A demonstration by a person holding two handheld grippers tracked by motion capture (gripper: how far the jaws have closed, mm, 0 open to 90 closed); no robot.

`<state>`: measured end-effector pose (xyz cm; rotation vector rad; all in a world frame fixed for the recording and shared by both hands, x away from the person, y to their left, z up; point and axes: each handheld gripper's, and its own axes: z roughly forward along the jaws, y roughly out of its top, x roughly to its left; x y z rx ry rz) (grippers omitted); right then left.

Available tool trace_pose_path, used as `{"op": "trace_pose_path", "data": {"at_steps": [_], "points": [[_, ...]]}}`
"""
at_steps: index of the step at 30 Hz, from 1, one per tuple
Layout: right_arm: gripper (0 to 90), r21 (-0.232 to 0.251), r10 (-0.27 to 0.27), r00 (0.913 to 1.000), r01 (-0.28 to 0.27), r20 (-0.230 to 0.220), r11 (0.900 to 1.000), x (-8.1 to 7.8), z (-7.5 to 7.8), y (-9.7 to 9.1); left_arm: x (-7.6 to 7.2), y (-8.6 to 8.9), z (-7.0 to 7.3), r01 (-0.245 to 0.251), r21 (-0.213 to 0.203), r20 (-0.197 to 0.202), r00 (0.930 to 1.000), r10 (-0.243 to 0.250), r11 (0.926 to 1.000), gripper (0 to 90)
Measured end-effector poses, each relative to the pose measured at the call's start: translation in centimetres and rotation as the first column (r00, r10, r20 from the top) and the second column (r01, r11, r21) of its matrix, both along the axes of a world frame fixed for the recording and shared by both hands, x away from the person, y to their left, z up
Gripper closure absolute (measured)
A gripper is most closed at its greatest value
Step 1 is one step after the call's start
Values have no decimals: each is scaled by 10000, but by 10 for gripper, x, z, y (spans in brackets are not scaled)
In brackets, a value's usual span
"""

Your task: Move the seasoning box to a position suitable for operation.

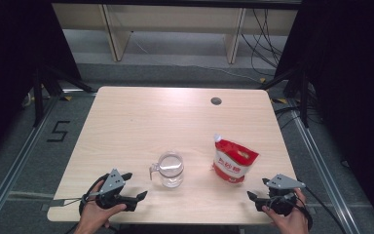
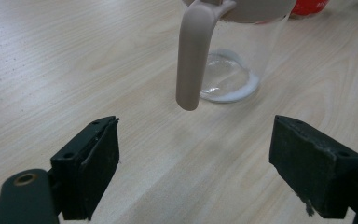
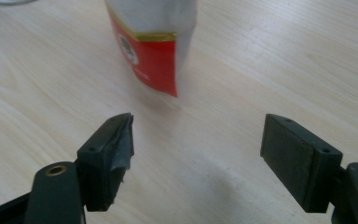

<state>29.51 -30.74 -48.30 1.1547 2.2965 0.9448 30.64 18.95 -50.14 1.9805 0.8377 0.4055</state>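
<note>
A clear glass jug (image 1: 169, 168) with a beige handle (image 2: 192, 56) stands near the table's front middle. To its right stands a red and white pouch (image 1: 233, 161), also seen close up as the pouch (image 3: 154, 44) in the right gripper view. My left gripper (image 1: 134, 186) rests at the front left, open, jaws pointing toward the jug handle a short way off. At the front right my right gripper (image 1: 257, 188) is open too, with the pouch just ahead of its jaws. Nothing is between either pair of jaws.
The light wooden table (image 1: 141, 122) has a round cable hole (image 1: 216, 101) at the back right. Behind the table stand wooden shelf legs (image 1: 114, 36) and loose cables (image 1: 263, 29) on the floor. Black curtains hang at both sides.
</note>
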Motion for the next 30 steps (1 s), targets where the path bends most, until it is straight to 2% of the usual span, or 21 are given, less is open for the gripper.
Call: {"op": "trace_pose_path", "data": {"at_steps": [1, 6, 7, 11, 13, 14, 15, 16, 17, 18, 19, 21, 22, 23, 25, 28, 29, 30], "points": [[266, -115, 149, 9994, -145, 317, 9998, 1, -1, -1, 0, 0, 0, 12, 10, -4, 10000, -12, 10000, 158], [266, 97, -32, 10000, 32, -28, 9999, -3, -1, 0, 1, 0, 0, 125, 142, 168, 9998, -127, 9998, 157], [267, 11, 68, 9998, -69, 163, 10000, -3, -1, 0, 1, 0, 0, 105, 109, 176, 9998, -107, 9999, 158], [266, -44, 126, 9994, -125, 307, 9999, -4, 0, 1, 1, 0, -1, 71, 39, 214, 9997, -72, 10000, 159], [266, -32, 214, 9993, -213, 305, 9998, -5, 0, 1, 1, 1, 0, 89, 169, 239, 9997, -93, 9998, 159], [266, -103, 238, 9990, -234, 368, 9997, -5, 1, 0, 1, 1, 0, 78, 100, 201, 9998, -80, 9999, 159], [266, 42, 27, 9997, -28, 259, 10000, -6, 1, 1, 0, 1, 0, -43, -65, 95, 9999, 44, 10000, 160], [266, 42, 27, 9997, -28, 259, 10000, -6, 1, 1, 0, 1, 0, -43, -65, 95, 9999, 44, 10000, 160], [265, 17, 106, 9994, -107, 341, 9999, -6, 1, 1, 0, 0, 0, -100, -265, -6, 10000, 99, 9996, 160], [258, -5, 30, 9993, -29, 375, 10000, -7, 1, 1, 2, 1, -1, -3, -214, 88, 10000, 5, 9998, 160], [256, -148, 185, 9983, -177, 559, 9997, -6, 1, 0, 3, 1, -1, -10, -215, 38, 10000, 11, 9998, 159], [255, -92, 134, 9987, -129, 500, 9999, -7, 2, 0, 3, 0, -1, -57, -164, 41, 10000, 58, 9998, 160], [247, 122, -150, 9995, 147, 264, 9998, -10, 2, 3, 3, -2, -1, -125, -227, 33, 9999, 126, 9997, 160], [240, 199, -78, 9997, 74, 230, 9998, -10, 2, 3, 3, -4, 0, -242, -314, -16, 9997, 242, 9992, 162], [238, 112, -8, 9984, 1, 557, 9999, -11, 3, 2, 3, -5, 1, -314, -343, -17, 9995, 314, 9989, 171], [216, 333, -96, 9995, 86, 295, 9994, -14, 4, 4, 7, -10, 2, -379, -614, 8, 9993, 381, 9974, 183], [210, 223, -5, 9982, -8, 594, 9998, -13, 4, 3, 8, -12, 2, -390, -637, -18, 9992, 389, 9972, 193], [204, 543, -65, 9992, 44, 387, 9985, -14, 4, 4, 9, -15, 3, -405, -617, 7, 9992, 406, 9973, 245]]}}
